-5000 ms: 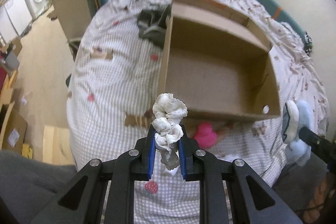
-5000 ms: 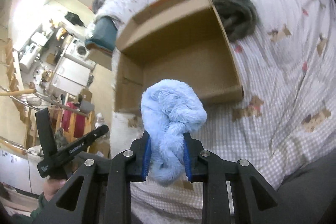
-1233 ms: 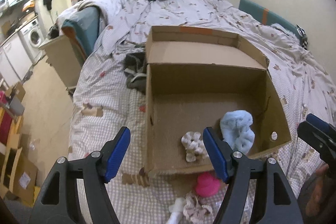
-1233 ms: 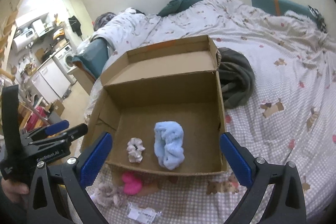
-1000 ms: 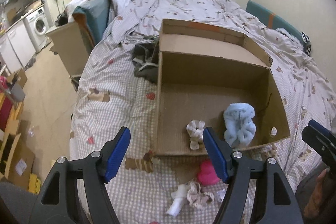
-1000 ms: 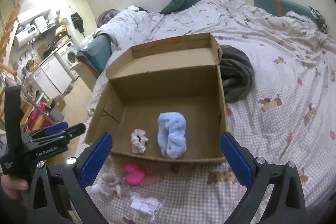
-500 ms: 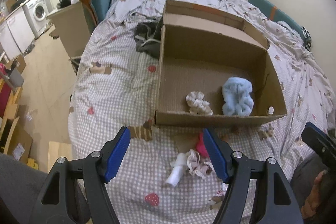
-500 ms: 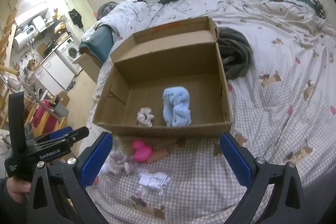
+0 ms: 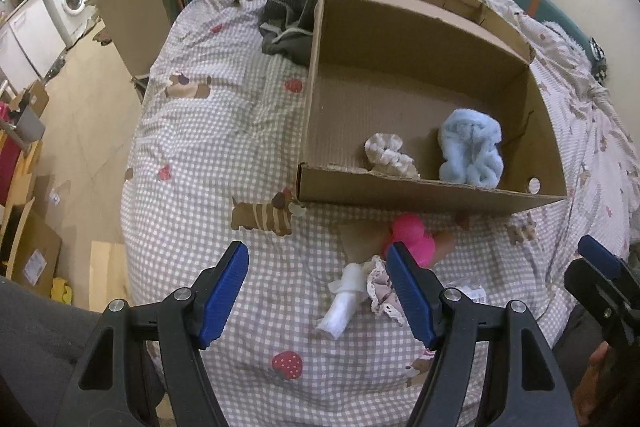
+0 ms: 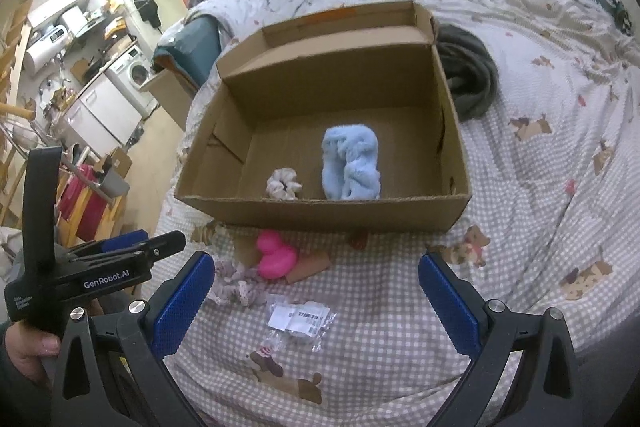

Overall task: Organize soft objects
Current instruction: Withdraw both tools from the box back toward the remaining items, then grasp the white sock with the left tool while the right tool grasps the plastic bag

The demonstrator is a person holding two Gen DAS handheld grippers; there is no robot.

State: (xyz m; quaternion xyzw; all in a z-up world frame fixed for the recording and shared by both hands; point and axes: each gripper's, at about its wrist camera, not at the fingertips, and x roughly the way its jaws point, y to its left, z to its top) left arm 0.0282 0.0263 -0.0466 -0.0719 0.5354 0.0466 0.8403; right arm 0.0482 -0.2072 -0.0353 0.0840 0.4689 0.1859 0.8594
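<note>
On the bed, soft things are being sorted into a cardboard box [image 9: 432,193].

Inside the box, near its front wall, a blue fluffy cloth [image 9: 472,153] and a pale scrunchie [image 9: 390,157] are laid side by side, apparently as items already sorted. Just outside that front wall, a pink toy [image 9: 412,239], a frilly scrunchie [image 9: 378,285] and a white roll [image 9: 342,303] are left on the checked sheet [image 9: 224,147], presumably to be collected next. The left gripper [image 9: 316,291] and right gripper [image 10: 314,303] are held wide apart and empty, above these leftovers.
</note>
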